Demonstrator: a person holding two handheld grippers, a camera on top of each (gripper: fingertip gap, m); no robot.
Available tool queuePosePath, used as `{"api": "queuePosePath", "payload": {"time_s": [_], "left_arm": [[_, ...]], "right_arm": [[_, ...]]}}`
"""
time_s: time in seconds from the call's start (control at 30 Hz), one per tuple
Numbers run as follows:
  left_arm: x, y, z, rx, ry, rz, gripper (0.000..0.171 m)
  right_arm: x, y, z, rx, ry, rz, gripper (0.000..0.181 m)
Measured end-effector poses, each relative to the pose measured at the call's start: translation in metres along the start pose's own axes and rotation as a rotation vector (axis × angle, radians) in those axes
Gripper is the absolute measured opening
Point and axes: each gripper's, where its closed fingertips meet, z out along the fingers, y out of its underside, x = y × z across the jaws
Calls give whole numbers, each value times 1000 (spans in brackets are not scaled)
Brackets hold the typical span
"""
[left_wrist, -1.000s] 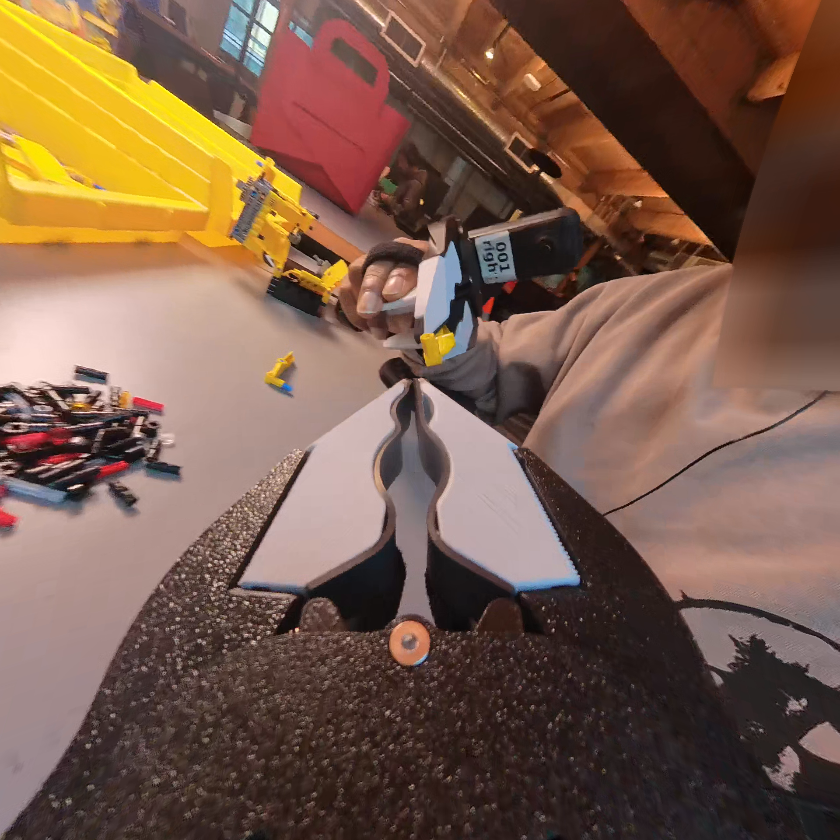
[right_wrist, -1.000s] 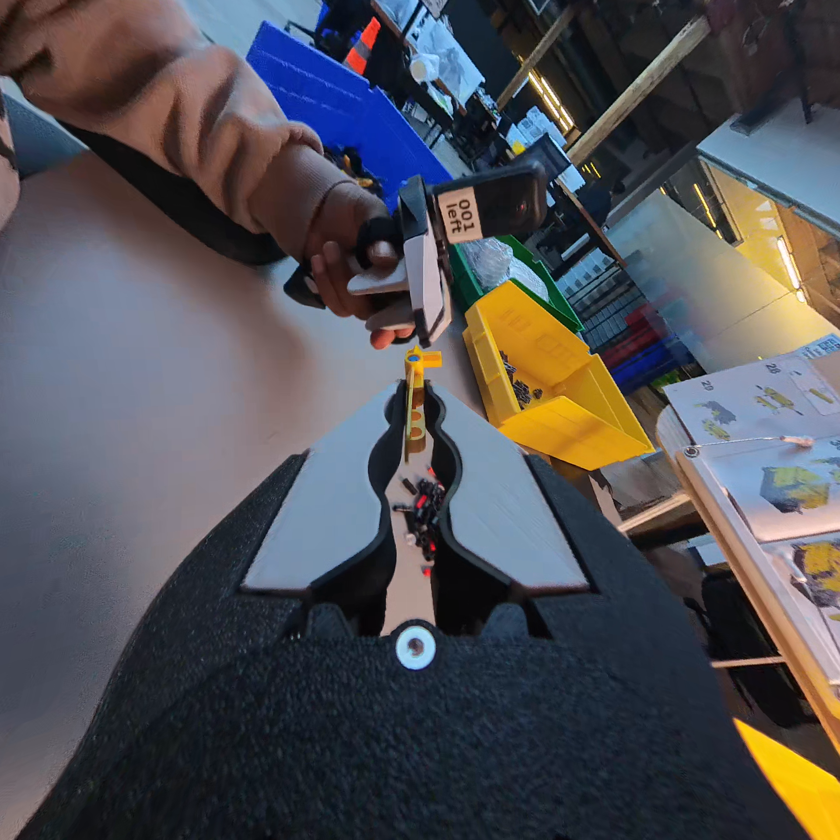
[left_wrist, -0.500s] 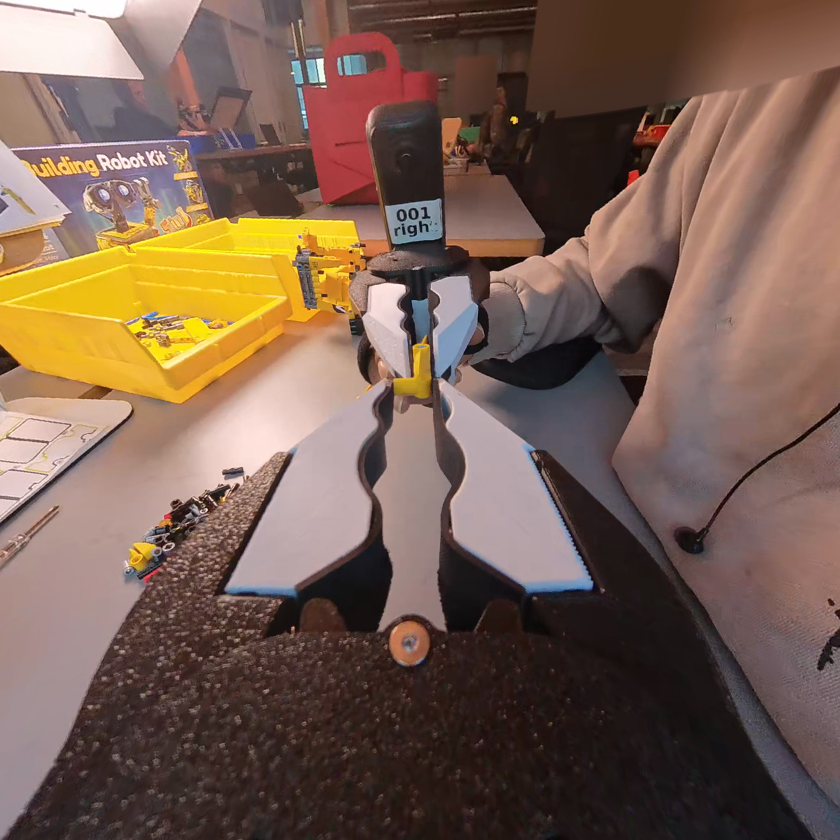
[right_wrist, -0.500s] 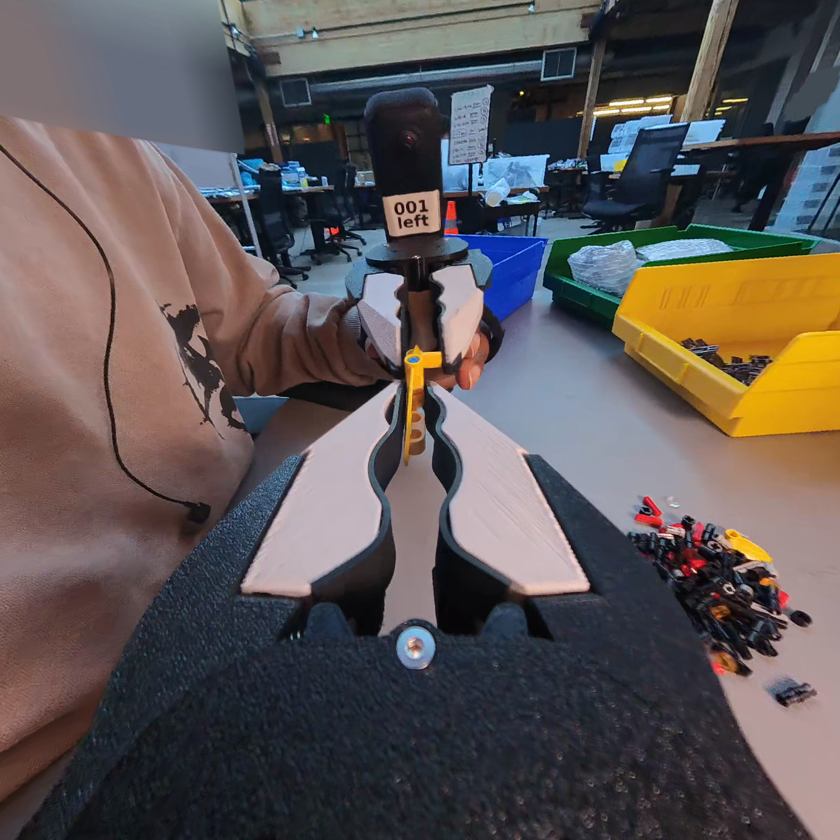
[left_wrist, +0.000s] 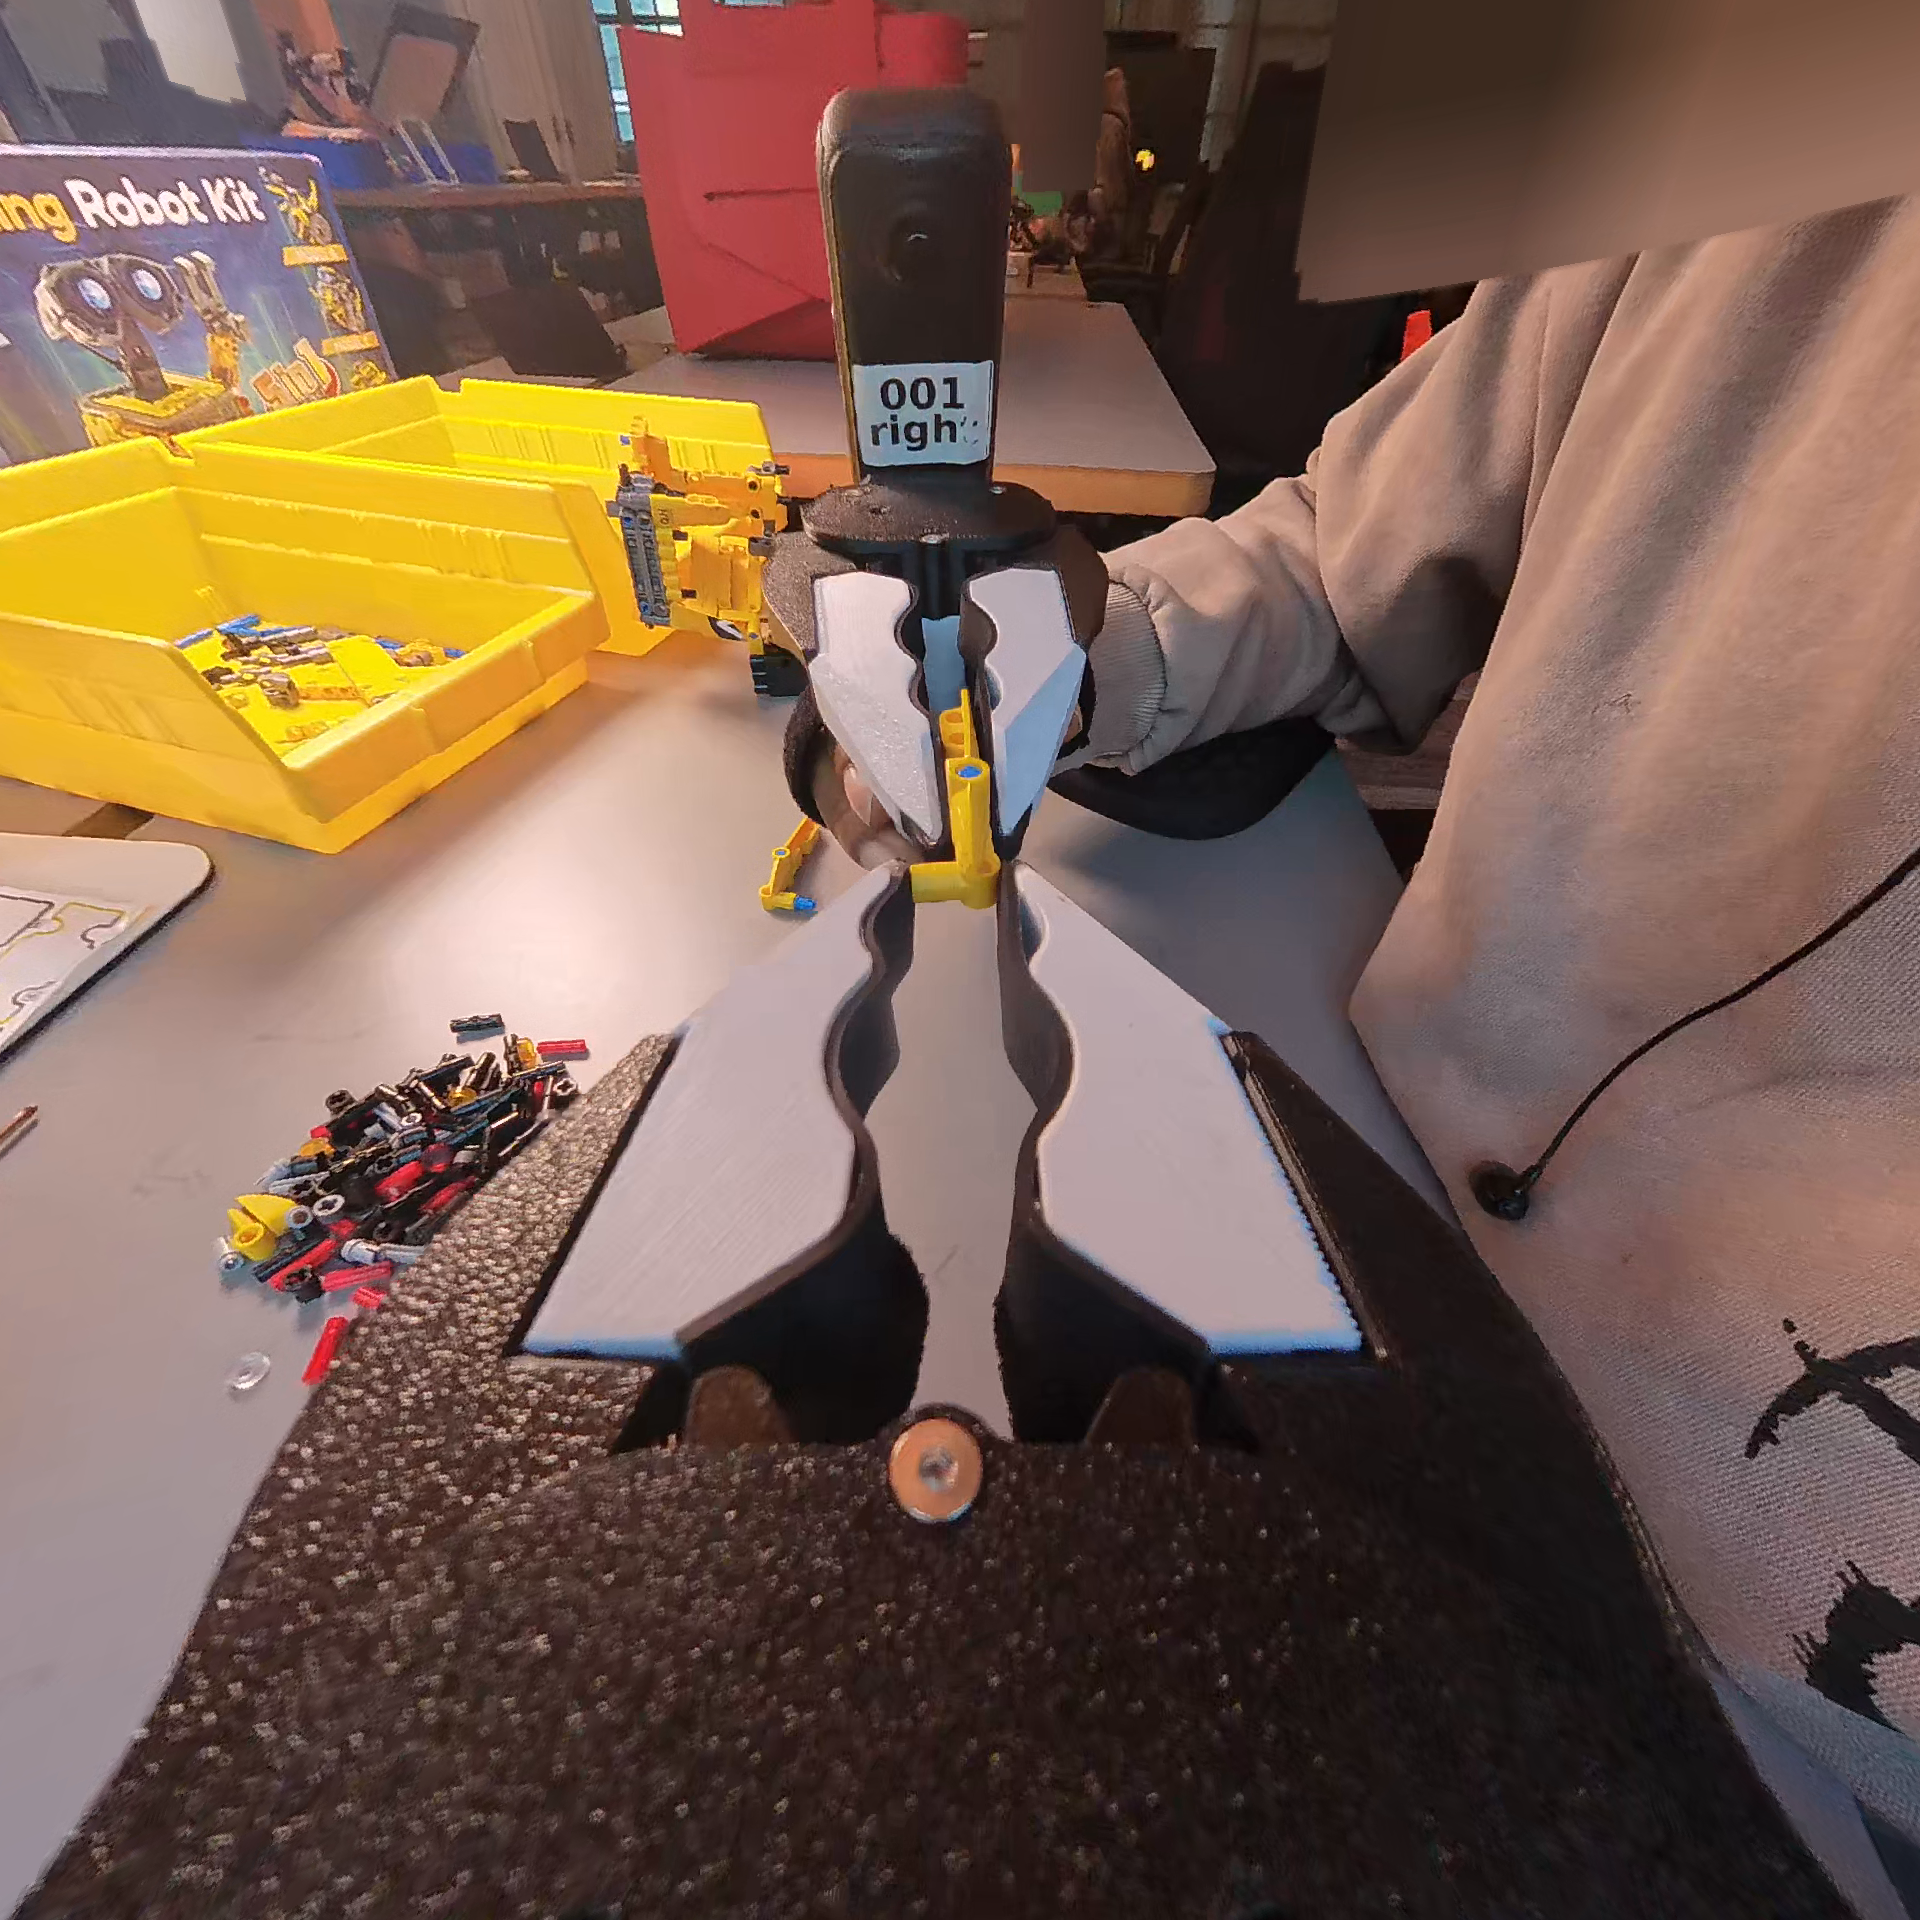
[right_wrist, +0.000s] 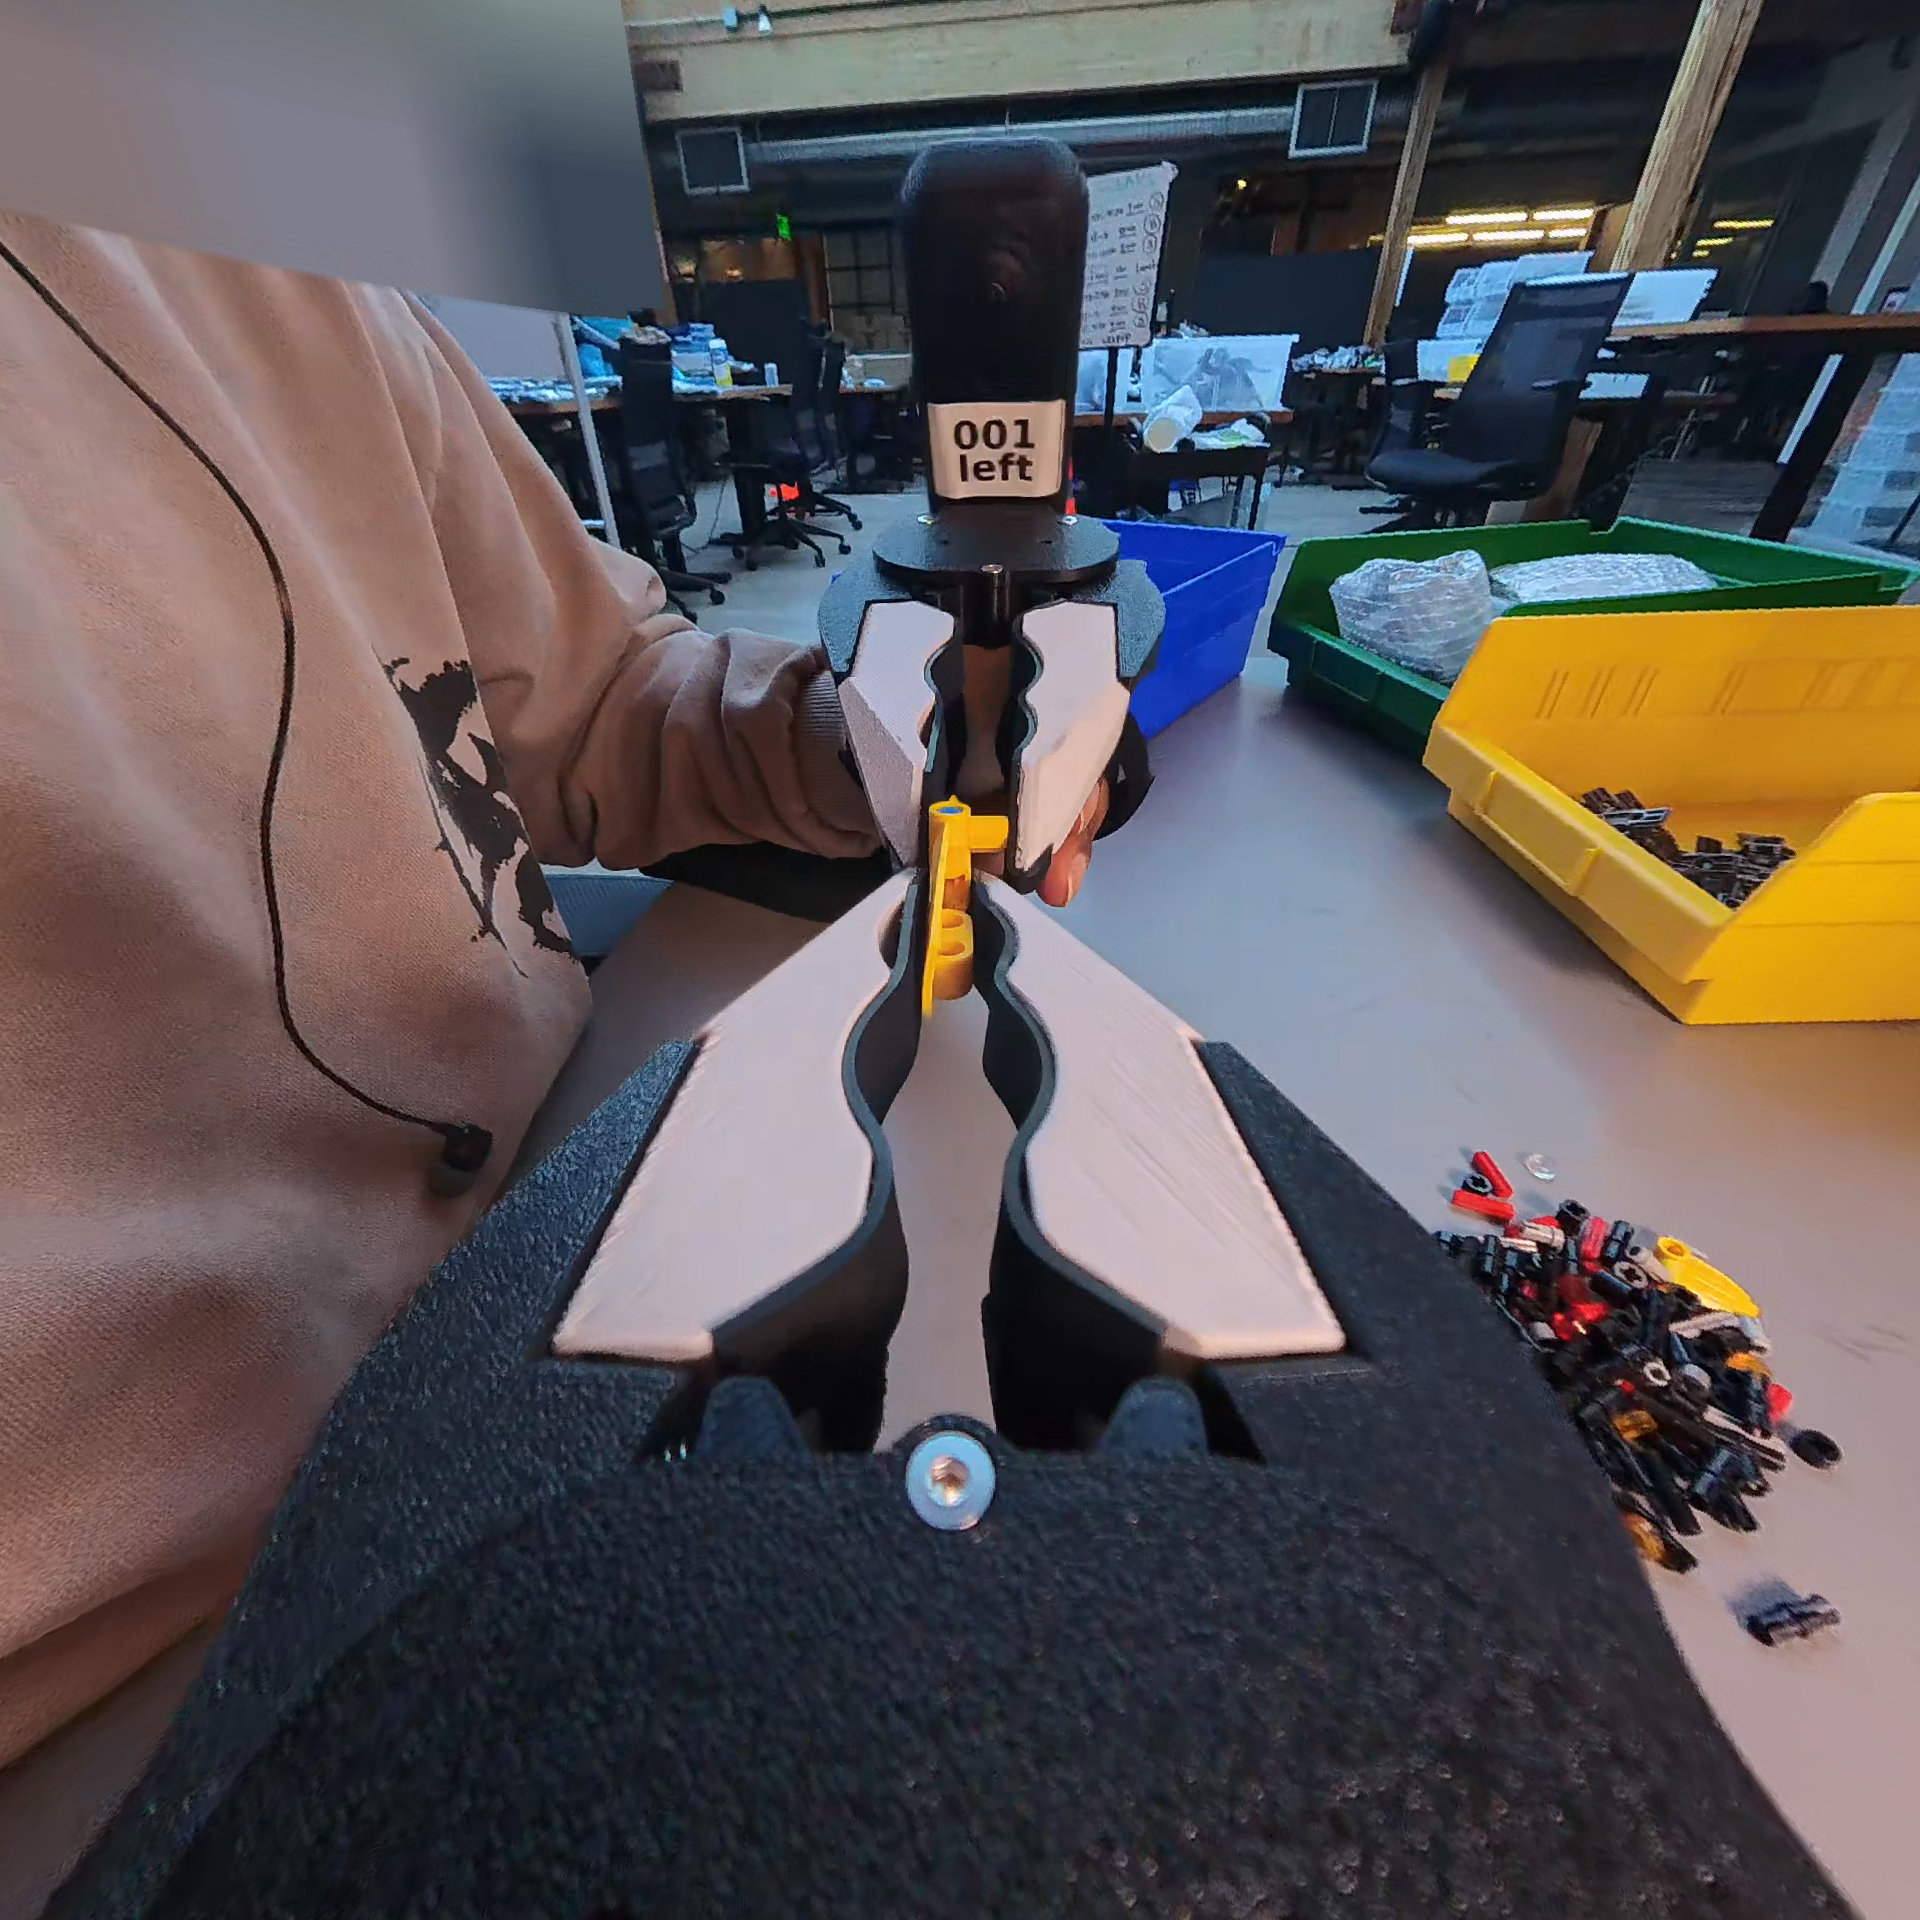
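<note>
Left wrist view, left to right: yellow bin (left_wrist: 312, 665) at the tabletop's (left_wrist: 520, 935) far-left edge; loose heap of small parts (left_wrist: 395, 1153) nearer; left gripper (left_wrist: 951, 883), tips slightly spread around the short leg of a yellow L-shaped piece (left_wrist: 961, 831); right gripper (left_wrist: 961, 821) opposite, pinching that piece's long leg.

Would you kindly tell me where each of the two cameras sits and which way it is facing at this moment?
Left wrist view: sits on the left gripper, looking along its fingers at the right gripper, the yellow plastic storage bins and a beige sleeve.
Right wrist view: sits on the right gripper, facing the left gripper, a beige sweatshirt and a blue plastic bin.
Shared: the two face each other across the yellow L-shaped plastic beam, the heap of small black and red plastic pieces and the grey table.
</note>
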Motion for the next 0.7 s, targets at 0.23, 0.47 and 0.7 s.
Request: {"api": "queuePosePath", "payload": {"time_s": [0.23,0.47,0.7], "left_arm": [[-16,9,-23,-3,6,-58,15],[-23,29,-14,-57,-38,-71,15],[-21,36,-4,-87,-77,28,15]], "right_arm": [[24,-14,-43,68,85,-3,5],[28,27,-30,-165,78,-4,6],[30,128,-23,-736,166,-310,6]]}}
